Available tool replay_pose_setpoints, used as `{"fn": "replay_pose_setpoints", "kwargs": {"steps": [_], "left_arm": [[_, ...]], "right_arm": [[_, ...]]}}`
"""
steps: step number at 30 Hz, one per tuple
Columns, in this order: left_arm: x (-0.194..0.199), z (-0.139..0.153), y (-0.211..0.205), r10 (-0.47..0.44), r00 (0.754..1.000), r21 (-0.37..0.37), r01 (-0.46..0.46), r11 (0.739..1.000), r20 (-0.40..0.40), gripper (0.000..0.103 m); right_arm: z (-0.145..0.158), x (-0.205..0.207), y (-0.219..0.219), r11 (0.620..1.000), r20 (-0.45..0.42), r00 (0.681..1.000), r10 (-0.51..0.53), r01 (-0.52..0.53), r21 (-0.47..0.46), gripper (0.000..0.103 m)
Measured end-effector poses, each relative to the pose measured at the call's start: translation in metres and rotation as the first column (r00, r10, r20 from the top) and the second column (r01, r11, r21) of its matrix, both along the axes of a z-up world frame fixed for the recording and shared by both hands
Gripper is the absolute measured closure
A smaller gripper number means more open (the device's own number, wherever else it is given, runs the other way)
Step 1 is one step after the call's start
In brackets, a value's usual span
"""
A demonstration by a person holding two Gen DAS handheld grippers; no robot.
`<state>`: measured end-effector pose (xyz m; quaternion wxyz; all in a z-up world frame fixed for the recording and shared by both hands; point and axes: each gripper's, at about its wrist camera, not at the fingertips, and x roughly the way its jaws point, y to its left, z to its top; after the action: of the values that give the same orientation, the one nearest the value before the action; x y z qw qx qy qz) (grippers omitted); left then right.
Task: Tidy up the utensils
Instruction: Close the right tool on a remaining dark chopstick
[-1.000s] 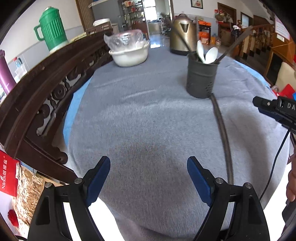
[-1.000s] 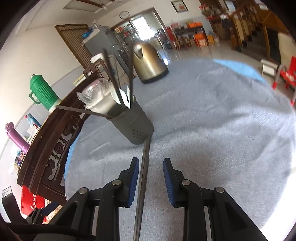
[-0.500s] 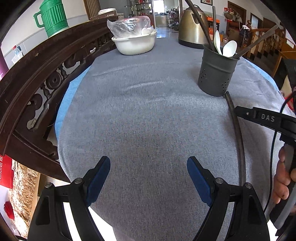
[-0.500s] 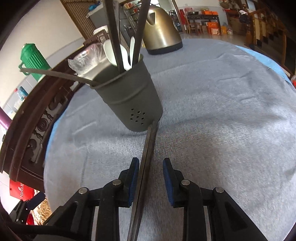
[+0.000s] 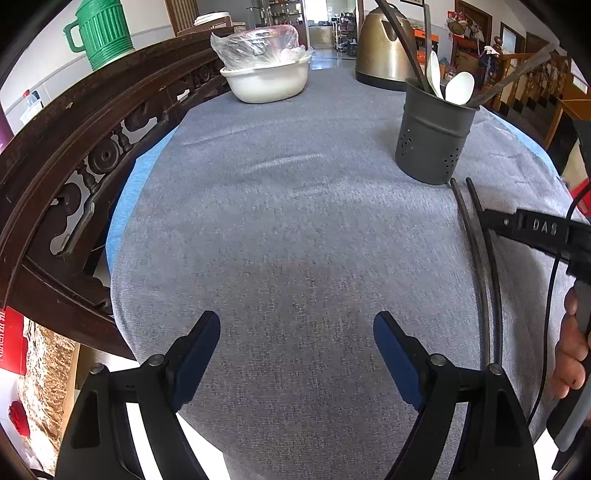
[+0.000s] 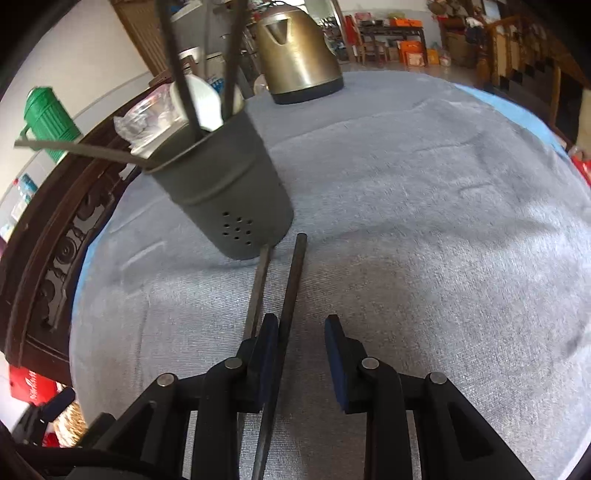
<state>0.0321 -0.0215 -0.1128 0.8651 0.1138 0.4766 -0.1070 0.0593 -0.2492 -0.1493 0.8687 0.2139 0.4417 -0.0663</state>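
Note:
A dark grey perforated utensil holder (image 5: 434,136) (image 6: 229,192) stands on the grey tablecloth (image 5: 295,240), holding white spoons (image 5: 458,86) and dark chopsticks. Two dark chopsticks (image 5: 480,266) (image 6: 291,284) lie on the cloth in front of it. My right gripper (image 6: 301,332) is low over them, part open: one chopstick runs between the fingers along the left pad, the other lies outside the left finger (image 6: 267,343). My left gripper (image 5: 295,343) is wide open and empty near the table's front edge.
A brass kettle (image 5: 384,48) (image 6: 295,66) and a white bowl (image 5: 267,79) with a plastic bag stand at the back. A carved dark wood chair back (image 5: 81,155) borders the table's left side. A green jug (image 5: 101,33) stands behind it.
My right gripper has come closer to the holder and opened a little wider. The chopsticks, which lay together as one line, now lie apart as two.

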Motion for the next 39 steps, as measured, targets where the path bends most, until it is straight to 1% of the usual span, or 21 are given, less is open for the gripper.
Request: {"fn": "replay_pose_setpoints", "kwargs": {"steps": [2, 5, 7, 8, 9, 10, 12, 14, 15, 17, 19, 21, 23, 25, 27, 29, 30, 31, 32, 34, 39], "left_arm": [[-0.001, 0.000, -0.001, -0.005, 1.000, 0.003, 0.005, 1.000, 0.003, 0.018], [-0.002, 0.001, -0.002, -0.008, 1.000, 0.007, 0.008, 1.000, 0.007, 0.018], [-0.002, 0.002, -0.001, -0.006, 1.000, 0.011, 0.006, 1.000, 0.010, 0.018], [-0.002, 0.001, -0.001, -0.004, 1.000, 0.012, 0.004, 1.000, 0.010, 0.018], [-0.002, 0.001, 0.000, -0.002, 1.000, 0.012, 0.002, 1.000, 0.008, 0.018], [-0.001, 0.001, 0.000, 0.000, 1.000, 0.011, 0.000, 1.000, 0.007, 0.018], [0.001, 0.001, -0.002, -0.006, 1.000, 0.010, 0.006, 1.000, 0.004, 0.018], [0.004, 0.001, -0.007, -0.029, 0.999, -0.007, 0.029, 1.000, -0.012, 0.018], [0.008, 0.003, -0.012, -0.054, 0.998, -0.030, 0.053, 0.998, -0.024, 0.018], [0.013, 0.005, -0.024, -0.096, 0.995, -0.051, 0.094, 0.994, -0.028, 0.018], [0.020, 0.006, -0.039, -0.137, 0.990, -0.067, 0.135, 0.989, -0.035, 0.018], [0.026, 0.007, -0.054, -0.184, 0.982, -0.112, 0.178, 0.978, -0.048, 0.019], [0.030, 0.006, -0.068, -0.213, 0.975, -0.138, 0.204, 0.969, -0.058, 0.023], [0.034, 0.004, -0.083, -0.250, 0.966, -0.169, 0.237, 0.957, -0.064, 0.025], [0.038, -0.001, -0.094, -0.264, 0.962, -0.172, 0.249, 0.953, -0.071, 0.033], [0.043, -0.008, -0.101, -0.273, 0.958, -0.175, 0.254, 0.951, -0.094, 0.050], [0.045, -0.012, -0.103, -0.270, 0.957, -0.175, 0.249, 0.953, -0.108, 0.053], [0.048, -0.016, -0.103, -0.268, 0.956, -0.179, 0.245, 0.953, -0.121, 0.054], [0.049, -0.015, -0.102, -0.269, 0.957, -0.202, 0.243, 0.949, -0.112, 0.055], [0.052, -0.016, -0.101, -0.270, 0.956, -0.207, 0.242, 0.948, -0.116, 0.057], [0.059, -0.016, -0.095, -0.250, 0.955, -0.270, 0.202, 0.941, -0.159, 0.057]], "right_arm": [[0.003, 0.001, 0.000, 1.000, 0.008, 1.000, -0.001, 0.001, 0.008, 0.074], [0.006, 0.006, 0.006, 1.000, 0.016, 1.000, 0.016, -0.016, -0.011, 0.074], [0.003, 0.010, 0.010, 0.999, 0.007, 1.000, 0.020, -0.020, -0.028, 0.080], [0.001, 0.010, 0.009, 0.999, -0.001, 1.000, 0.017, -0.017, -0.030, 0.085], [-0.001, 0.011, 0.008, 1.000, -0.008, 1.000, 0.015, -0.015, -0.022, 0.089], [-0.001, 0.010, 0.006, 1.000, -0.005, 1.000, 0.013, -0.013, -0.013, 0.090], [0.000, 0.007, 0.001, 1.000, -0.004, 1.000, 0.002, -0.002, -0.029, 0.092], [0.003, 0.004, -0.006, 0.998, -0.004, 1.000, -0.012, 0.011, -0.063, 0.092], [0.003, 0.002, -0.010, 0.998, -0.004, 1.000, -0.013, 0.013, -0.068, 0.092], [0.004, -0.001, -0.016, 0.998, 0.000, 1.000, -0.007, 0.007, -0.065, 0.092], [0.005, -0.002, -0.021, 0.996, 0.002, 1.000, -0.005, 0.005, -0.093, 0.092], [0.004, -0.002, -0.027, 0.995, -0.002, 1.000, 0.008, -0.008, -0.100, 0.092], [0.003, -0.002, -0.033, 0.997, 0.001, 1.000, 0.014, -0.014, -0.078, 0.092], [0.001, -0.002, -0.040, 1.000, 0.005, 1.000, 0.015, -0.015, -0.027, 0.092], [-0.003, 0.000, -0.049, 0.999, 0.006, 1.000, 0.003, -0.004, 0.051, 0.091], [-0.005, 0.001, -0.057, 0.994, 0.001, 1.000, -0.016, 0.016, 0.105, 0.091], [-0.006, 0.003, -0.061, 0.992, -0.001, 1.000, -0.022, 0.022, 0.123, 0.091], [-0.008, 0.004, -0.064, 0.990, -0.002, 1.000, -0.024, 0.024, 0.139, 0.091], [-0.009, 0.006, -0.067, 0.988, -0.003, 1.000, -0.028, 0.028, 0.151, 0.091], [-0.010, 0.010, -0.068, 0.987, 0.001, 1.000, -0.026, 0.025, 0.161, 0.090], [-0.005, 0.014, -0.061, 0.996, 0.004, 1.000, 0.006, -0.007, 0.094, 0.092]]}}
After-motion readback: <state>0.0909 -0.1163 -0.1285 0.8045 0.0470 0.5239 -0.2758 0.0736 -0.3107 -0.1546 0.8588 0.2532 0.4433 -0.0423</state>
